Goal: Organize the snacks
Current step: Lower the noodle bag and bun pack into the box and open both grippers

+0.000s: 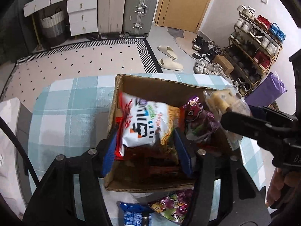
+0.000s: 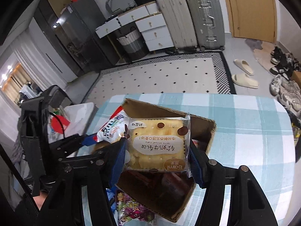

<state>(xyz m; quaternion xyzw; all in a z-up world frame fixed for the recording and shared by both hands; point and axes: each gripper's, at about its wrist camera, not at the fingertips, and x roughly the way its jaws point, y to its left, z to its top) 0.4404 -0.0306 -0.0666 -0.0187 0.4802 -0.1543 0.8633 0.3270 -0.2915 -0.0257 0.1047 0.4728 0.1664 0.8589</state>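
An open cardboard box [image 1: 117,101] [image 2: 207,131] stands on the checked tablecloth [image 1: 71,113], with dark snack packs and a purple candy bag [image 1: 199,124] inside. My left gripper [image 1: 146,150] hangs over the box. A blurred white, orange and red noodle bag [image 1: 146,124] [image 2: 111,130] sits loosely between its blue pads [image 1: 110,152], which do not seem to press on it. My right gripper [image 2: 158,162] is shut on a clear packet of yellow nougat crackers [image 2: 158,145] [image 1: 223,98], above the box's right side.
Another purple candy bag [image 1: 173,207] [image 2: 131,209] and a blue packet [image 1: 135,214] lie on the table just before the box. White plastic bags [image 2: 75,116] sit to the table's left. On the floor beyond are a rug [image 1: 75,64], slippers [image 1: 169,56] and a shoe rack [image 1: 254,47].
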